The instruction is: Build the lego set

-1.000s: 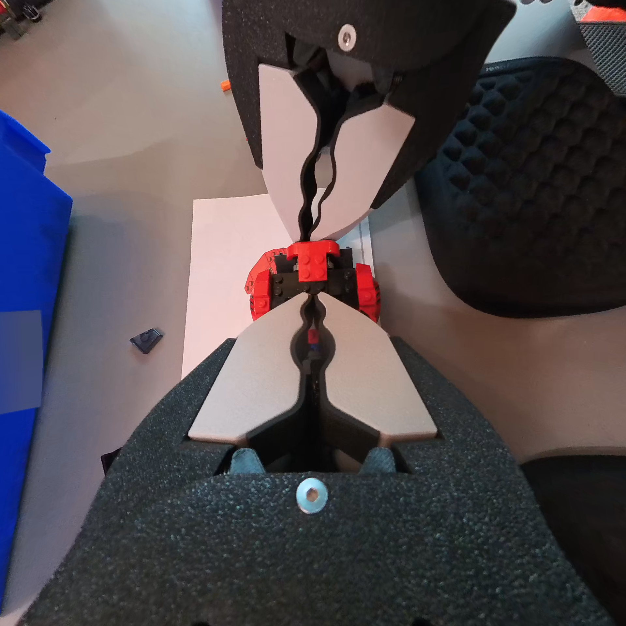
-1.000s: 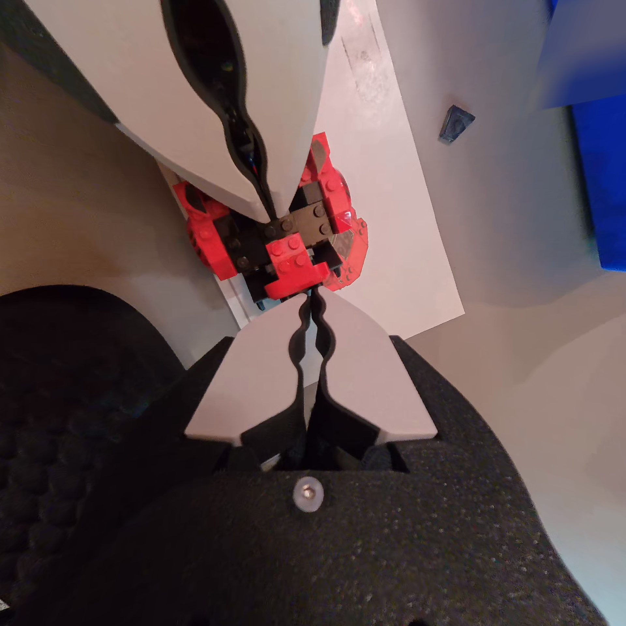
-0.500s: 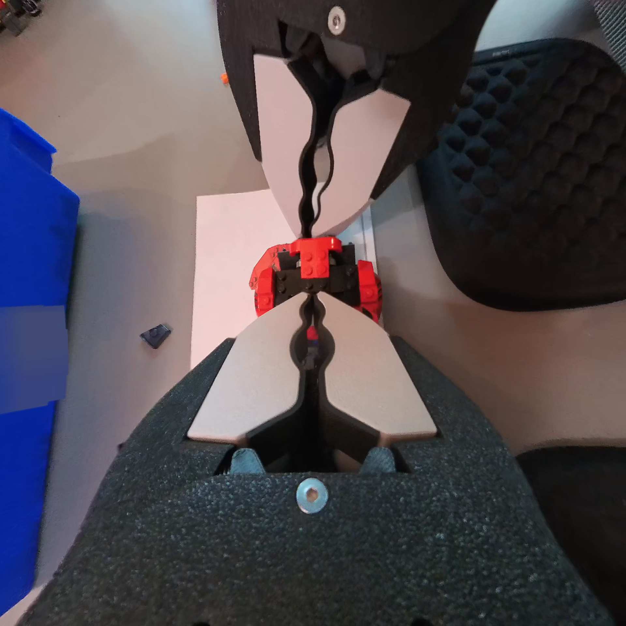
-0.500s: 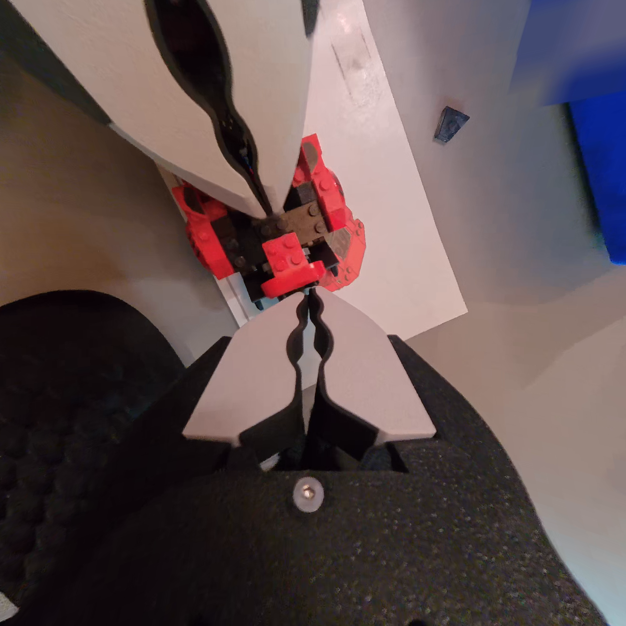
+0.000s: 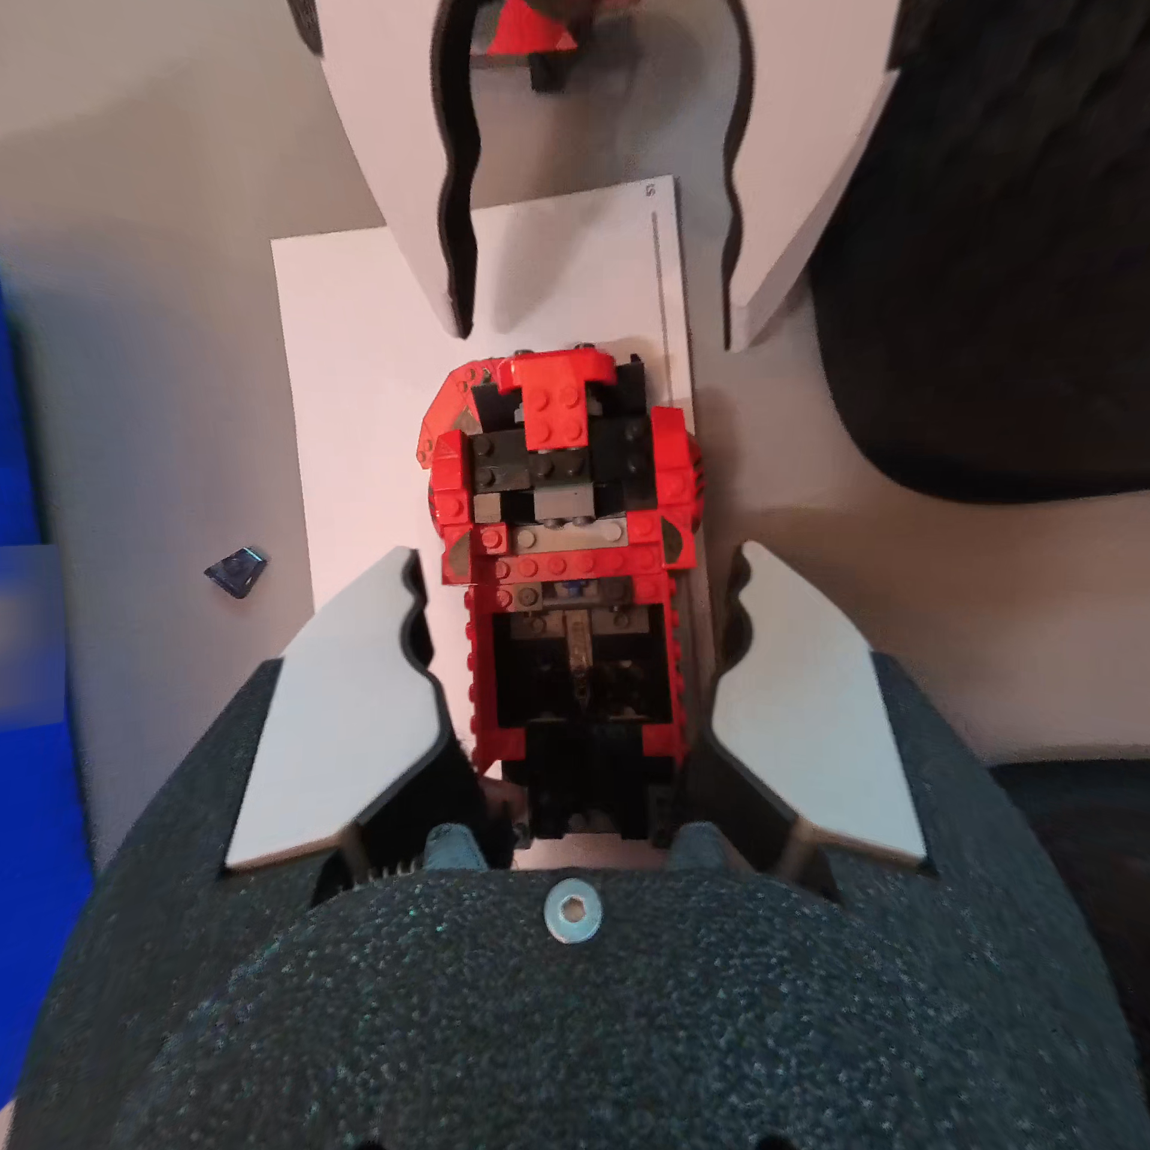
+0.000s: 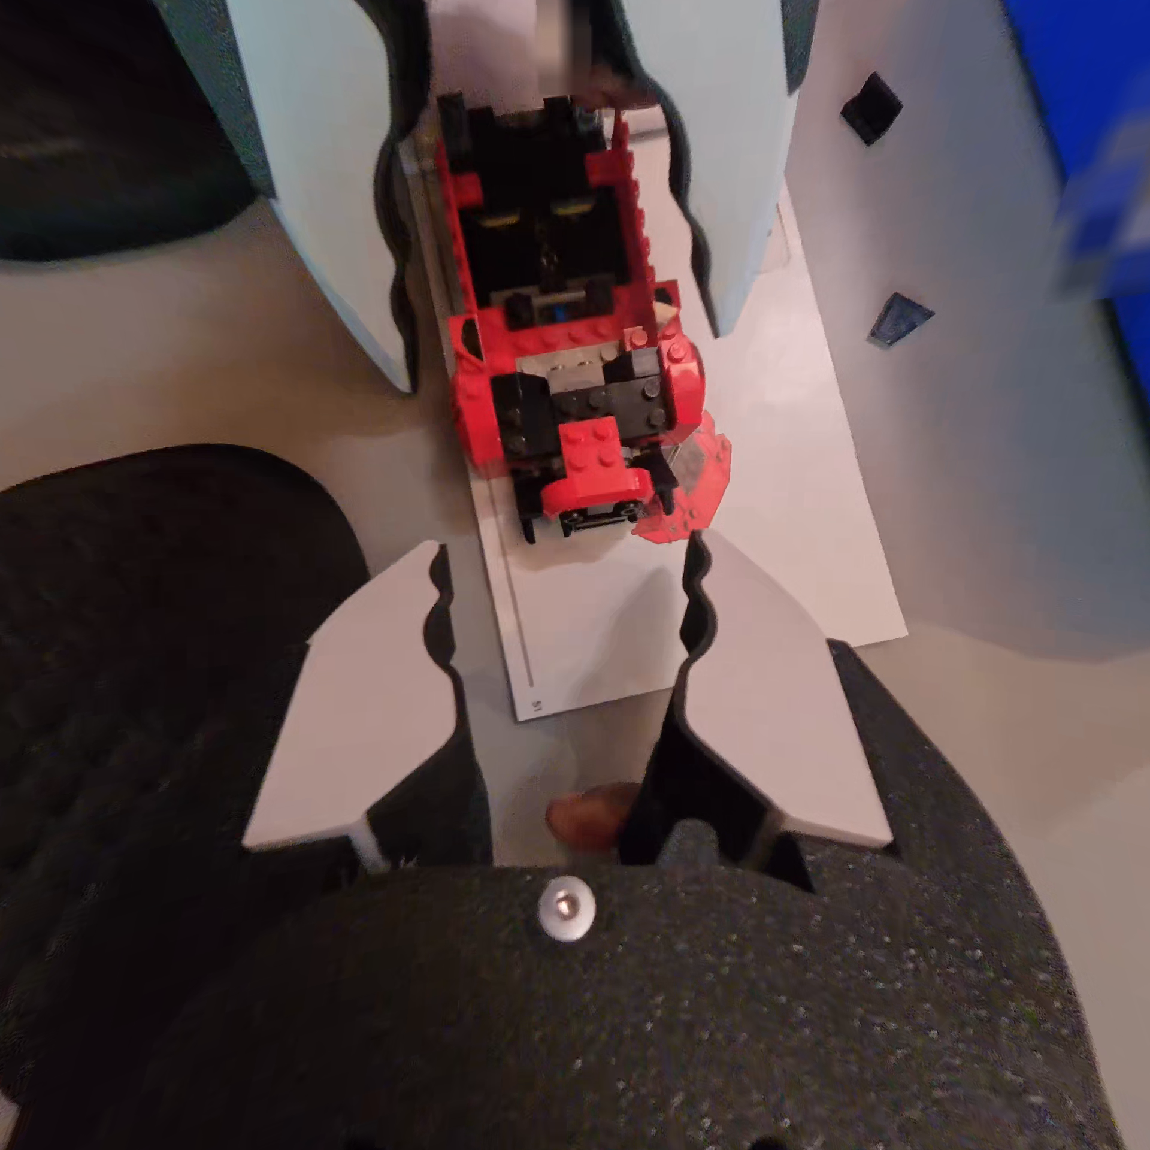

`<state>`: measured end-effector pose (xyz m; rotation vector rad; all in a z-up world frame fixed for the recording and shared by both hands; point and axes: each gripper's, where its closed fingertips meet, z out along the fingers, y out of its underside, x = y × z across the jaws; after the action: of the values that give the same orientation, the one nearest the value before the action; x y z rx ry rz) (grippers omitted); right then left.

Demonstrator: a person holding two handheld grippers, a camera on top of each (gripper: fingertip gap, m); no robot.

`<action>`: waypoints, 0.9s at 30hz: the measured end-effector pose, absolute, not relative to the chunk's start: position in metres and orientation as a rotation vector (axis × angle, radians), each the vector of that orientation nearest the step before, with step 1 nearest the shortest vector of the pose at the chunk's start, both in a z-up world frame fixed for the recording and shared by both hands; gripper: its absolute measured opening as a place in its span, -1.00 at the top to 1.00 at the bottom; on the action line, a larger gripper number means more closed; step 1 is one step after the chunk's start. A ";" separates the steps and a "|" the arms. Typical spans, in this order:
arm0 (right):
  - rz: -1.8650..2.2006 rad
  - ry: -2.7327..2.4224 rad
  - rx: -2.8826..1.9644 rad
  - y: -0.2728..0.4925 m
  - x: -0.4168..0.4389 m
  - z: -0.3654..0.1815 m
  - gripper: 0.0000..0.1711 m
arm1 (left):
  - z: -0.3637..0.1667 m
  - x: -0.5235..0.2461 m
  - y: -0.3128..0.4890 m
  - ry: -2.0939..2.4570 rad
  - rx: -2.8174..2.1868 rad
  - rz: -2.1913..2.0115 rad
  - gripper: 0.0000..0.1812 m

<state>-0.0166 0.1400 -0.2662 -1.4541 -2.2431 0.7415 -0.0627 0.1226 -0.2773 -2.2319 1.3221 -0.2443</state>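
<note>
A red and black lego car (image 5: 560, 566) lies on a white paper sheet (image 5: 361, 348), with a red T-shaped piece (image 5: 557, 404) on its far end. My left gripper (image 5: 579, 551) is open, its fingers on either side of the car's middle without gripping it. My right gripper (image 5: 596, 339) is open and empty just beyond the T-piece end. In the right wrist view the car (image 6: 572, 386) lies ahead of my open right gripper (image 6: 567, 544), with the T-piece (image 6: 591, 460) nearest and the left gripper (image 6: 560, 358) straddling the far part.
A small dark loose piece (image 5: 236, 569) lies left of the paper; it also shows in the right wrist view (image 6: 900, 327) near a second black piece (image 6: 871, 112). A blue bin (image 5: 31, 684) stands on that side. A black textured cushion (image 5: 995, 311) lies on the other side. The gap from one gripper's tips to the other's is roughly 6 centimetres.
Both grippers were shut against the ends of the car; now both have opened. The right one has drawn back from the T-piece, and the left now straddles the car.
</note>
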 end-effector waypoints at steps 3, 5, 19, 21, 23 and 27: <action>0.779 -2.235 -1.455 0.141 -0.022 -0.268 0.31 | -0.274 -0.062 0.122 1.323 -2.201 -0.285 0.19; 0.815 -2.222 -1.451 0.141 -0.025 -0.266 0.41 | -0.274 -0.061 0.122 1.314 -2.188 -0.324 0.19; 1.103 -1.938 -1.240 0.139 -0.029 -0.191 0.46 | -0.215 -0.050 0.129 0.991 -1.882 -0.755 0.19; 1.184 -1.888 -1.194 0.136 -0.029 -0.171 0.46 | -0.199 -0.046 0.127 0.908 -1.811 -0.890 0.19; 1.243 -1.860 -1.153 0.134 -0.029 -0.156 0.45 | -0.186 -0.042 0.124 0.843 -1.752 -1.012 0.19; 1.292 -1.840 -1.075 0.129 -0.030 -0.134 0.41 | -0.169 -0.039 0.118 0.724 -1.665 -1.221 0.19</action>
<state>-0.0299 0.1288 -0.1336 -1.0749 -1.8403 1.2918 -0.0392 0.1183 -0.1687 -1.6647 0.7240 -1.2215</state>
